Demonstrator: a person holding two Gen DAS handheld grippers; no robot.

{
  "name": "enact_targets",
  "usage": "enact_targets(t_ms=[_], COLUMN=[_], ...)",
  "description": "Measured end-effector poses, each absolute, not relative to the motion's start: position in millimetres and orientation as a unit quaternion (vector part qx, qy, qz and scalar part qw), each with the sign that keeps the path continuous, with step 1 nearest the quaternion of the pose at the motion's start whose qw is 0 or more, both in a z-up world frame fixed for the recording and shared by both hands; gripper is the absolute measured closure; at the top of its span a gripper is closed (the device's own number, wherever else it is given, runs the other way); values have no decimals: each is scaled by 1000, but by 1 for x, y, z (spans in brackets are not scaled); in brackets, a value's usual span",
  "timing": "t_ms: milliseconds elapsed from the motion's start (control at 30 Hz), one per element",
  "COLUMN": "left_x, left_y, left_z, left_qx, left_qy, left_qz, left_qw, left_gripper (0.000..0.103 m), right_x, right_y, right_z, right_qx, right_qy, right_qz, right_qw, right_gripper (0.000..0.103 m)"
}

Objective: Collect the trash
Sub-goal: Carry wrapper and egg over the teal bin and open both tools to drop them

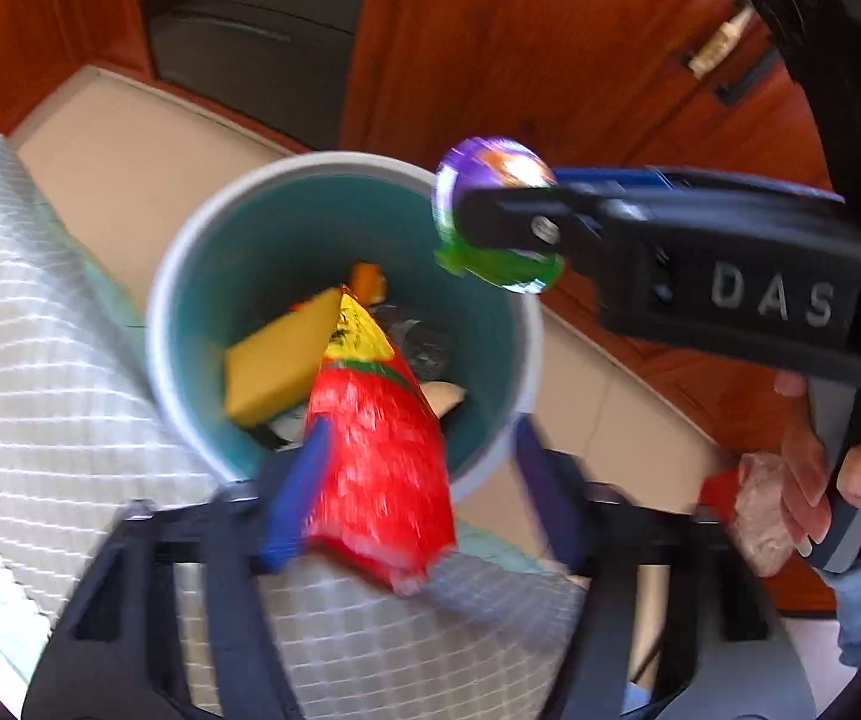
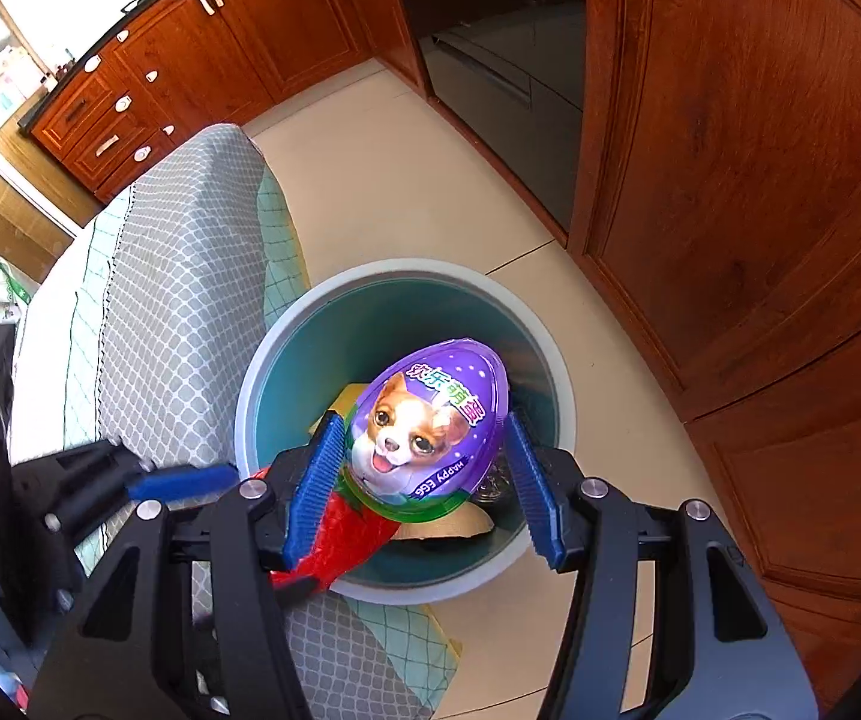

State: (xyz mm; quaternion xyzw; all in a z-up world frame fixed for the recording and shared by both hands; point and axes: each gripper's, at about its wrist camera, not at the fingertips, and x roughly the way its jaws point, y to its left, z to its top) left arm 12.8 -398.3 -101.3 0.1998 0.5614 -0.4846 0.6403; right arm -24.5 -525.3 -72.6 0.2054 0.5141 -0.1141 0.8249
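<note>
two fingers (image 2: 526,474) flanking egg (image 2: 430,426), above bin (image 2: 550,372)

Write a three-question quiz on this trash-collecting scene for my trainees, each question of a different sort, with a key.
1. True or false: the bin is empty.
2. What do the right tongs grip? A a can; B an egg; C a bottle.
3. Fill in: the red packet hangs above the ____.

Key: 1 false, trash already lies inside; 2 B; 3 bin.
</note>
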Motion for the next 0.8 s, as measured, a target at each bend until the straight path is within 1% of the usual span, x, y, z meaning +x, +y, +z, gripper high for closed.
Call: enact_targets(t_ms=[33,67,233,267,300,333,367,400,433,467,500,533,567,600,633,667,800], left_x=[14,16,30,32,35,37,37,38,38,39,34,36,37,40,43,46,58], left_y=[-400,-401,-396,-393,-390,-385,-378,-374,-367,-360,-356,-356,-350,-345,-340,-332,-327], left_z=[-104,-106,-98,-94,-88,-80,-71,-64,-59,-53,-51,-45,-42,-39,-37,-34,-33], left_qx=[195,194,185,182,179,178,183,190,194,196,196,195,191,185,179,175,165], left_qy=[569,572,571,568,564,555,540,525,512,504,498,495,490,485,481,482,495], left_qz=[-486,-486,-473,-470,-470,-471,-467,-462,-458,-456,-454,-449,-443,-439,-436,-433,-423], left_qw=[634,632,646,651,655,662,676,690,701,707,712,718,726,733,739,741,741], left_gripper=[66,66,66,63,56,50,39,34,33,29,21,16,7,4,4,4,4], right_x=[-25,-25,-28,-28,-28,-28,-27,-26,-24,-21,-19,-16,-14,-11,-9,-8,-5], right_y=[-526,-527,-531,-531,-532,-533,-532,-532,-530,-529,-527,-525,-525,-523,-522,-521,-515], right_z=[-73,-72,-75,-76,-76,-76,-76,-76,-77,-78,-81,-83,-84,-85,-87,-87,-86], right_qx=[205,204,205,205,205,205,205,204,203,203,203,203,204,206,208,209,210], right_qy=[515,516,523,524,525,526,527,527,529,531,534,537,540,542,543,542,547], right_qz=[-115,-117,-122,-123,-123,-123,-121,-119,-116,-113,-110,-106,-102,-99,-99,-100,-97], right_qw=[825,824,818,817,817,816,816,816,816,815,813,812,810,809,808,808,805], right_gripper=[50,50,50,50,50,50,50,50,50,50,50,50,49,42,38,30,25])
